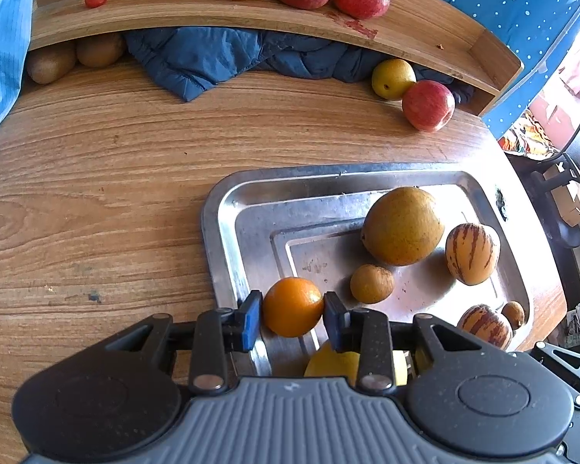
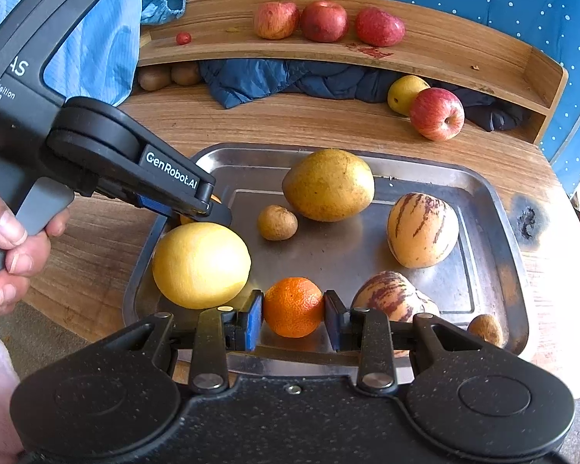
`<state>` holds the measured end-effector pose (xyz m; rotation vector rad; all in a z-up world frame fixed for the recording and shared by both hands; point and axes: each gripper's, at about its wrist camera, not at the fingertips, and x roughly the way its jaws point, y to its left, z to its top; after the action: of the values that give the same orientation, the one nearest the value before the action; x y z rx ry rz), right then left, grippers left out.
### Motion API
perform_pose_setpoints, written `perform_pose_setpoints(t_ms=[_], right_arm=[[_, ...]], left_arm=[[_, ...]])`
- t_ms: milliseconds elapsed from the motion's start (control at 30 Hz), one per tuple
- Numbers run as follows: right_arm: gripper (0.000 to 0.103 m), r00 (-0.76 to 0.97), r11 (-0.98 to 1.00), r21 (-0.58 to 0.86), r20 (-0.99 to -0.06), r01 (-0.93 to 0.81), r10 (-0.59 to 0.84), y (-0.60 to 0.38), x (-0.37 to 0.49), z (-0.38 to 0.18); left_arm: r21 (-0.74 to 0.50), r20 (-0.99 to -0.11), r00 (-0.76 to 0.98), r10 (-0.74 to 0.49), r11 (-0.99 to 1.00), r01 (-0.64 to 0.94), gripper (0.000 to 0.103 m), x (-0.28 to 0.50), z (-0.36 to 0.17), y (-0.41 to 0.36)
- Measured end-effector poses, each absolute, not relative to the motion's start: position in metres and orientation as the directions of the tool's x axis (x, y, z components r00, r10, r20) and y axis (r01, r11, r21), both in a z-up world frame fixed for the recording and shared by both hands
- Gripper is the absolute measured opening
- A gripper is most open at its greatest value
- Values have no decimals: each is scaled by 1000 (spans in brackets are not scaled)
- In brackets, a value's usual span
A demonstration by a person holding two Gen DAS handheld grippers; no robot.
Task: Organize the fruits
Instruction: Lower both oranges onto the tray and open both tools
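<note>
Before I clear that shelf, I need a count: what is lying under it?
Under the shelf: two kiwis at left, a blue quilted cloth in the middle, a yellow fruit at right. Whatever lies behind or beneath the cloth is covered.

The wooden surface (image 1: pixel 96 193) left of the metal tray (image 1: pixel 228 197) lies open; the tray's far-left corner is bare; its right half is crowded by a large pear (image 2: pixel 328 185), two striped melons (image 2: pixel 421 230) and a yellow citrus (image 2: pixel 201 265) near the front.
</note>
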<state>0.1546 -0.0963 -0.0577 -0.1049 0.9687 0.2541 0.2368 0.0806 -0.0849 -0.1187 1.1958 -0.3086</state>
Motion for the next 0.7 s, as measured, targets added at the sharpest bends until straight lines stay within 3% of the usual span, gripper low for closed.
perform_pose_setpoints(t_ms=[233,367,467,700], right_arm=[[43,552,964,25,-816,-264,172,-100,148,-54],[56,556,962,34,-810,-273,187,-103,142,-52],[68,558,960,47,-806,-277,200,-104,137,-51],[85,560,964,84,-799,-254,217,-110,124,-49]], left_arm=[[-252,-894,335,-297,953,170,47,231,-82,78],[-266,-886,343,-313,947,179,61,226,-76,79],[-230,-888,356,-291,952,204,86,218,-68,77],[-140,-892,385,-236,955,262,96,196,-56,81]])
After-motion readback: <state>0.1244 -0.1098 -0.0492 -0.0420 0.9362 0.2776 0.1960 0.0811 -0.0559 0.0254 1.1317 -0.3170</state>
